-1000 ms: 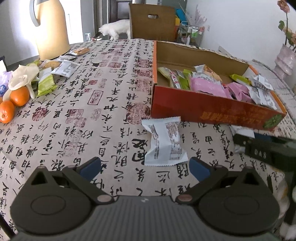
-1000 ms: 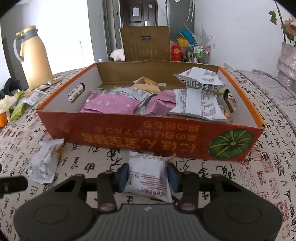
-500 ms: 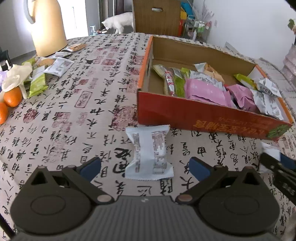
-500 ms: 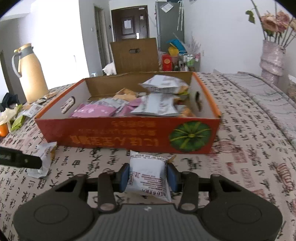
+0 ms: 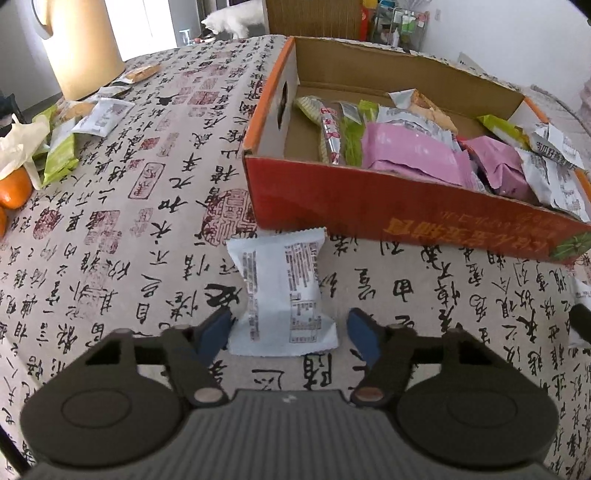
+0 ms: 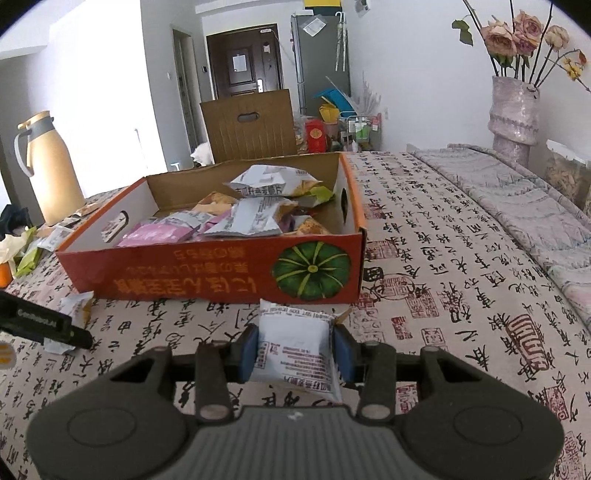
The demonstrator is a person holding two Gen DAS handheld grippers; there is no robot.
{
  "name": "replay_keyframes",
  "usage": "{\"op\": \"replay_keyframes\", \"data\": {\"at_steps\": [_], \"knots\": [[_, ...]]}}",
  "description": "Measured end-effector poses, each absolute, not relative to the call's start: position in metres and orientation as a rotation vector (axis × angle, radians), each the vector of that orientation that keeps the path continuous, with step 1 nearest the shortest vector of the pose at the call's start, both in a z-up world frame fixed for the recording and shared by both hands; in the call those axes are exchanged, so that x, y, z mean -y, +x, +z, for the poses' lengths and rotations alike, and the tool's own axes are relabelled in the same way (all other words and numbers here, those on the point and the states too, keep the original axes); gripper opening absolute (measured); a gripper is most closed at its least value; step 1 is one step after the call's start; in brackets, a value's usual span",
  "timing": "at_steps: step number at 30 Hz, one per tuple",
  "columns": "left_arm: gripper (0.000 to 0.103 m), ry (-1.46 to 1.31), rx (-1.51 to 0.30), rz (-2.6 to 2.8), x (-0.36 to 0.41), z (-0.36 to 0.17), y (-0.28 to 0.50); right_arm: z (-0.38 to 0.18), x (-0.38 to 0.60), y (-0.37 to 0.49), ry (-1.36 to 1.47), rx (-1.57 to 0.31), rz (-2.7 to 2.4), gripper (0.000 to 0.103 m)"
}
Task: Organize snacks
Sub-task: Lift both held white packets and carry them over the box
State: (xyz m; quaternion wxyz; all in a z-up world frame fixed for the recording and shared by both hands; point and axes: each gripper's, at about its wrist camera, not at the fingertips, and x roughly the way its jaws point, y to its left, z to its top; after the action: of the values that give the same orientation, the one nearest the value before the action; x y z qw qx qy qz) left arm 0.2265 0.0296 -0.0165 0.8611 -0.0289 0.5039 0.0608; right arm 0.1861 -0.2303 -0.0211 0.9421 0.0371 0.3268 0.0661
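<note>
A red cardboard box (image 5: 406, 218) holds several pink, white and green snack packets; it also shows in the right wrist view (image 6: 207, 280). A white snack packet (image 5: 282, 291) lies flat on the tablecloth just in front of the box. My left gripper (image 5: 290, 330) is open, its blue pads either side of the packet's near end. My right gripper (image 6: 295, 350) is shut on another white snack packet (image 6: 293, 347), held above the cloth in front of the box's pumpkin picture.
A tan thermos (image 5: 83, 48), loose packets (image 5: 103, 116), crumpled paper and oranges (image 5: 13, 188) sit at the table's left. A vase of flowers (image 6: 515, 107) stands at the right. A white cat (image 5: 231, 22) and a cardboard panel (image 6: 249, 123) are beyond the table.
My left gripper has moved forward until its open pads flank the loose packet. My right gripper has lifted and shifted right with its packet.
</note>
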Motion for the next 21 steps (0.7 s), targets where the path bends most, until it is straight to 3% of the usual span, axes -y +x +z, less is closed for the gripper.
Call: {"op": "replay_keyframes", "data": {"at_steps": [11,13,14,15,20,21], "knots": [[0.053,-0.013,-1.055,0.132,-0.022,-0.008,0.221,-0.019,0.230,0.180,0.061,-0.671,0.158,0.042],[0.046,-0.007,-1.052,0.123,-0.020,-0.004,0.216,-0.017,0.229,0.178,0.056,-0.673,0.161,0.042],[0.028,-0.009,-1.054,0.117,-0.019,-0.002,0.214,-0.016,0.229,0.177,0.052,-0.673,0.163,0.042],[0.022,-0.018,-1.063,0.107,-0.019,-0.001,0.213,-0.014,0.228,0.176,0.046,-0.671,0.165,0.042],[0.023,-0.027,-1.074,0.110,-0.017,-0.001,0.208,-0.002,0.225,0.171,0.034,-0.649,0.179,0.042],[0.028,-0.035,-1.075,0.113,-0.017,-0.001,0.208,0.000,0.224,0.170,0.031,-0.646,0.184,0.042]]}}
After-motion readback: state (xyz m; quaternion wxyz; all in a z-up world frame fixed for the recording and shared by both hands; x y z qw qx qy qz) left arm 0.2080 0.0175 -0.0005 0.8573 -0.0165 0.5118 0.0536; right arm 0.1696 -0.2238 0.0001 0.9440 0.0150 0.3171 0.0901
